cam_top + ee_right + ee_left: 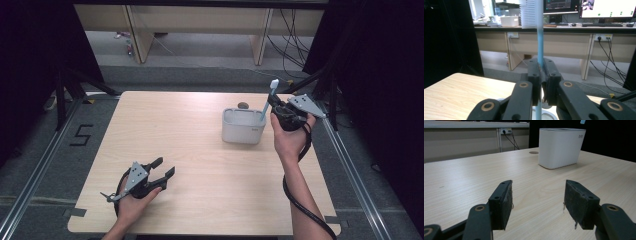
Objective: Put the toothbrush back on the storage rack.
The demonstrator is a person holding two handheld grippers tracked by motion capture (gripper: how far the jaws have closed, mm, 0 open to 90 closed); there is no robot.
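I found the right gripper [276,107] clamped on the light-blue plastic toothbrush [267,101] above the white rectangular plastic holder [243,131]; the left gripper [164,168] rested with fingers apart on the pale wooden surface [200,165].

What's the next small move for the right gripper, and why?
Probably lower it a little: the right gripper is shut on the toothbrush, bristles up, its lower end at the white holder. The left gripper rests open on the table.

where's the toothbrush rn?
High view, right side: the toothbrush is clamped in the right gripper, bristles up, lower end over the white holder.
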